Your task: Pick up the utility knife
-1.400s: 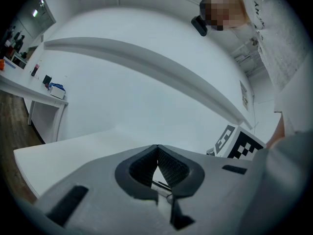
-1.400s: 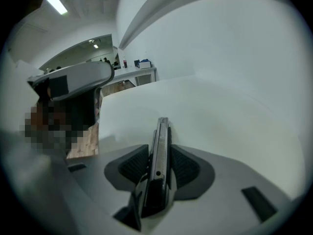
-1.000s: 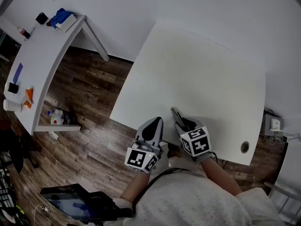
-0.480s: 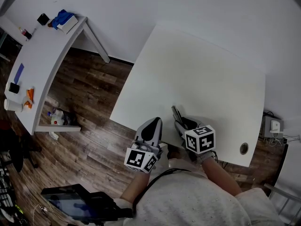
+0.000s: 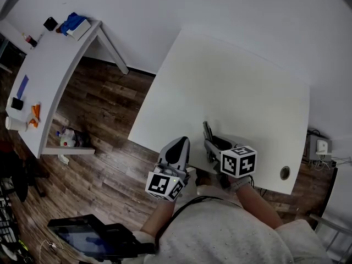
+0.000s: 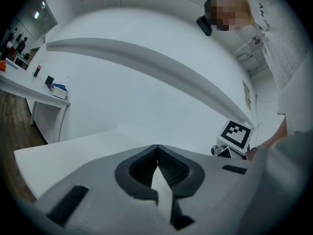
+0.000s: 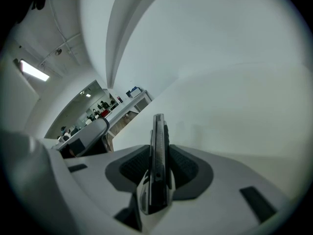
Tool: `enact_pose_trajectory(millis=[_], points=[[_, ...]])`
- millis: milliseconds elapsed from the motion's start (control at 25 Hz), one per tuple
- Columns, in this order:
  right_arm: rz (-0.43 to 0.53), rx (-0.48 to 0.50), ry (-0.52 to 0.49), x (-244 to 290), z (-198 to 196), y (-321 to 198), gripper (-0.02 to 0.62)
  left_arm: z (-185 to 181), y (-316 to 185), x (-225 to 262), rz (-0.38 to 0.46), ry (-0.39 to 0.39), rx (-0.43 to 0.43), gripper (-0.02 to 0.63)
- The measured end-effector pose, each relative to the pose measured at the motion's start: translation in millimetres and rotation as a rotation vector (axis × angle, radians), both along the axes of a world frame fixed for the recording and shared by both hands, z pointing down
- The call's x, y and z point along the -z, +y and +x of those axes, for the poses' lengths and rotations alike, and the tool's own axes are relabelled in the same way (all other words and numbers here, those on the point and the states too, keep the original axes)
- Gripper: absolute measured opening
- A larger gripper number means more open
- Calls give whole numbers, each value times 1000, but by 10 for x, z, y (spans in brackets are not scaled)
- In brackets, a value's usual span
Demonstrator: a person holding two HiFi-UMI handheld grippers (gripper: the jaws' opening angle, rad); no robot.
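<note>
The right gripper (image 5: pixel 213 146) clamps the utility knife (image 7: pixel 158 146) over the table (image 5: pixel 231 92) — jaws just tightened; the left gripper's (image 6: pixel 157 153) jaws sit together.

Right gripper (image 5: pixel 212 145): has rolled about its own pointing line above the near edge of the white table (image 5: pixel 236 87). Its jaws have just been closing a little on the utility knife (image 5: pixel 207 130) between them.
Marker cube (image 5: pixel 238 161): turned, and now further right along that edge.
Knife's far end: slightly further in over the table.
</note>
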State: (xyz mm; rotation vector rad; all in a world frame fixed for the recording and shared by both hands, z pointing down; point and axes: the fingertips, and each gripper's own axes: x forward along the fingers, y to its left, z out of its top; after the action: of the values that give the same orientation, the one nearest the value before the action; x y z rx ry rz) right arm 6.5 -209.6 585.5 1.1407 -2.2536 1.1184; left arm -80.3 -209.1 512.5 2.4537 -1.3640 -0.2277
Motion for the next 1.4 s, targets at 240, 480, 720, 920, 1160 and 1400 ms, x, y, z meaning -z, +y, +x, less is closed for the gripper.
enact_pose_trajectory(millis=[240,480,720,920,1160,1400], points=[[20,-26,-69,208,31,-62,129,87,-13,86,10,-6,-12,8],[33,-43,-122,435,65,-70,129,153,4,197,18,-14,-17,8],[60,-37,-150,646,63,-51,129,216,40,337,30,-22,-20,8],[82,-29,-177,798,77,-2,129,252,101,424,37,-26,-9,8],[113,-29,-216,942,96,38,129,265,174,486,47,-29,5,8],[154,-26,-254,1088,106,81,129,287,231,532,59,-38,12,8]])
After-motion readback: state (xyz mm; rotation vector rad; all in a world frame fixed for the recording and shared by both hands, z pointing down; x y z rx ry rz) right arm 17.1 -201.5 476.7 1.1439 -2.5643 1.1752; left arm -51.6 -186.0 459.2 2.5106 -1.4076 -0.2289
